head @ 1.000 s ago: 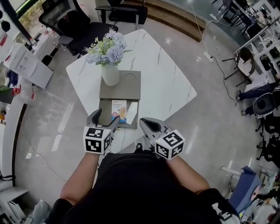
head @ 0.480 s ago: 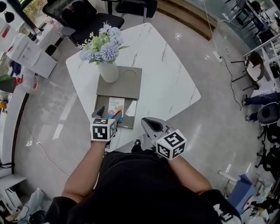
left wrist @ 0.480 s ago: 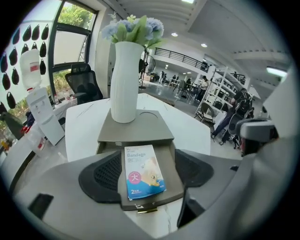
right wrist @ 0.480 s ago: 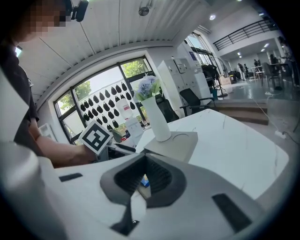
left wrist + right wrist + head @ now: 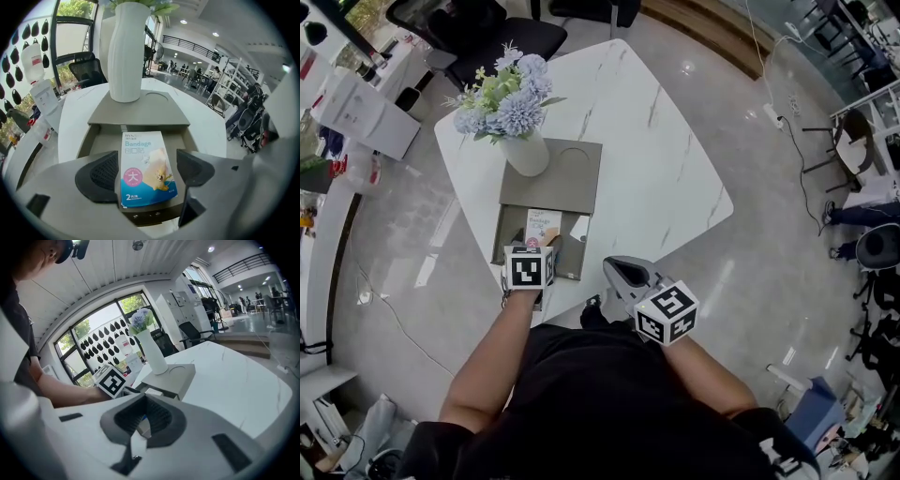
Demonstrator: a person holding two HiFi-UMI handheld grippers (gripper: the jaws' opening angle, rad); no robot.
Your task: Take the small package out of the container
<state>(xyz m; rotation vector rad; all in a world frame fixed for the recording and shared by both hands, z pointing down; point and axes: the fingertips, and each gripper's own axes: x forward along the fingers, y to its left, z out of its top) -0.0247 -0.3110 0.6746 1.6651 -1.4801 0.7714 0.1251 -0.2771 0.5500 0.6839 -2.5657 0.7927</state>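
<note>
- The small package point(image 5: 140, 157) is a flat, glossy card packet. It is white at the top and blue at the bottom, and "Bandage" is printed in blue under a smaller brand line too fine to read.
- A pink disc on the packet carries the character "大", a "2" sits at the lower corner, and a cartoon animal is drawn at 3 o'clock of the disc.
- The packet lies flat in the open tray of the container point(image 5: 92, 140), a low, matt grey-brown box with square walls.
- The container's closed half, at 12 o'clock of the tray, has a round recess point(image 5: 158, 96) pressed into its top.
- A smooth white ribbed vase point(image 5: 125, 51) stands on that closed half, holding pale blue flowers point(image 5: 502, 98).
- The bench point(image 5: 666, 169) is white marble-look stone with thin grey veins and rounded corners.
- The left tongs point(image 5: 146, 171) are spread wide and have just been opening further. The packet lies between the mesh-textured pads point(image 5: 99, 174), and they do not press on it.
- The right tongs point(image 5: 145, 420), at 4 o'clock of the left in the head view, are drawn almost together and hold nothing.
</note>
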